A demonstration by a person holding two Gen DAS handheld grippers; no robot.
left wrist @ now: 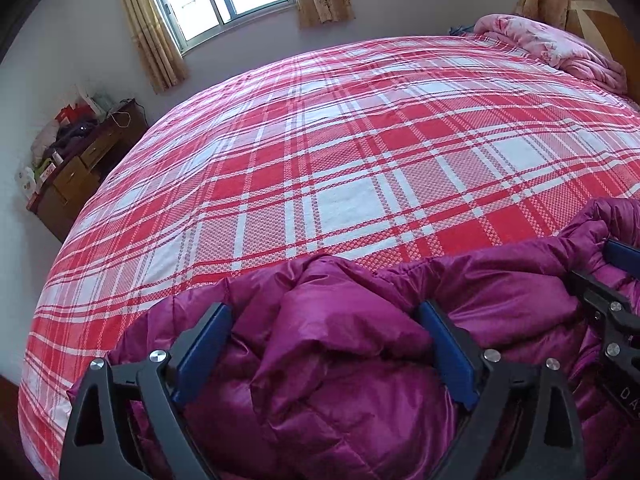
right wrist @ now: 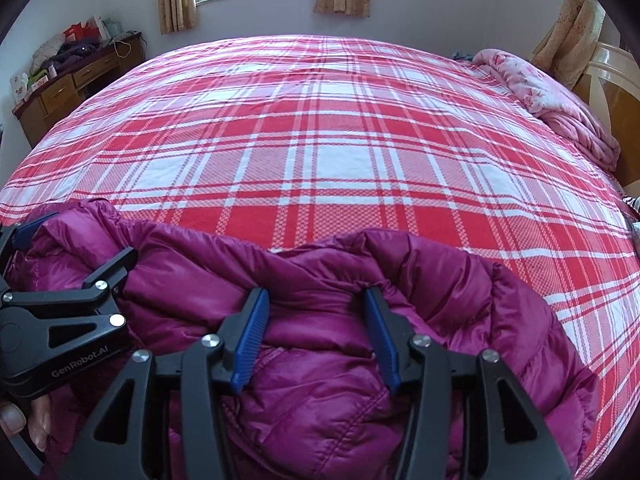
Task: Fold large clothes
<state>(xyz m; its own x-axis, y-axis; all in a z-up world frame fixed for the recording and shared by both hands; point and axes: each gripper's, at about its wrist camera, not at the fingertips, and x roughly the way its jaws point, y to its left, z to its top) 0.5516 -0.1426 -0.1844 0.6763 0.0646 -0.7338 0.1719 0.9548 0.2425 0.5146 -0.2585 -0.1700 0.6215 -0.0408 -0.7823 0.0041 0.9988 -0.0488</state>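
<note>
A magenta quilted puffer jacket (left wrist: 340,384) (right wrist: 460,304) lies bunched at the near edge of a bed covered with a red and white plaid sheet (left wrist: 340,160) (right wrist: 320,140). My left gripper (left wrist: 324,312) stands wide, with a thick puffy fold filling the space between its blue pads and pressing on both. It also shows at the left edge of the right wrist view as the left gripper (right wrist: 80,236). My right gripper (right wrist: 316,292) is closed narrower on a puckered fold of the jacket's far edge. The right gripper (left wrist: 600,268) shows at the right edge of the left wrist view.
A pink flowered quilt (left wrist: 560,48) (right wrist: 552,96) is heaped by the wooden headboard (right wrist: 616,92) at the far right. A cluttered wooden dresser (left wrist: 80,168) (right wrist: 60,88) stands left of the bed, under a curtained window. A person's fingers (right wrist: 36,420) hold the left gripper's handle.
</note>
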